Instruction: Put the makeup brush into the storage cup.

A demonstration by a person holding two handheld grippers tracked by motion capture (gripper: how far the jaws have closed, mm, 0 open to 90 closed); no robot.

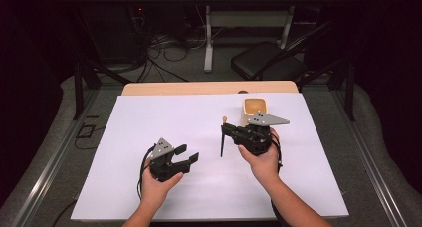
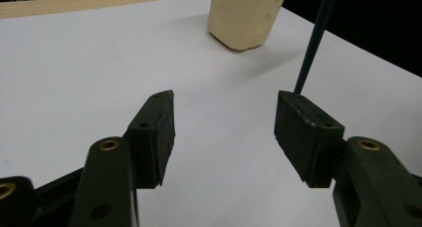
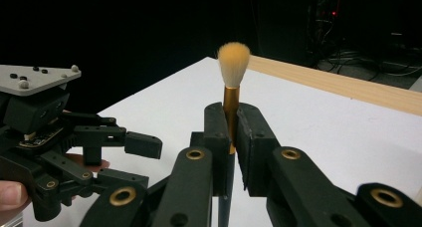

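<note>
While the right gripper (image 3: 231,137) is pinching a brush (image 3: 233,67) upright, the cup (image 1: 255,110) is waiting just behind it.

Judging from the layout, the step in hand is dropping the brush into the cup: the fingers (image 3: 215,132) are clamping the gold ferrule, bristles up, with the dark handle hanging toward the white tabletop (image 1: 149,117). To do it well, the person should be keeping the brush vertical, lifting until the handle tip is clearing the rim, centring over the opening, then lowering before releasing. The left gripper (image 1: 185,155) is hovering well apart with fingers (image 2: 154,132) spread and holding nothing; it could be steadying the cup, which looks light and tall enough to tip.
</note>
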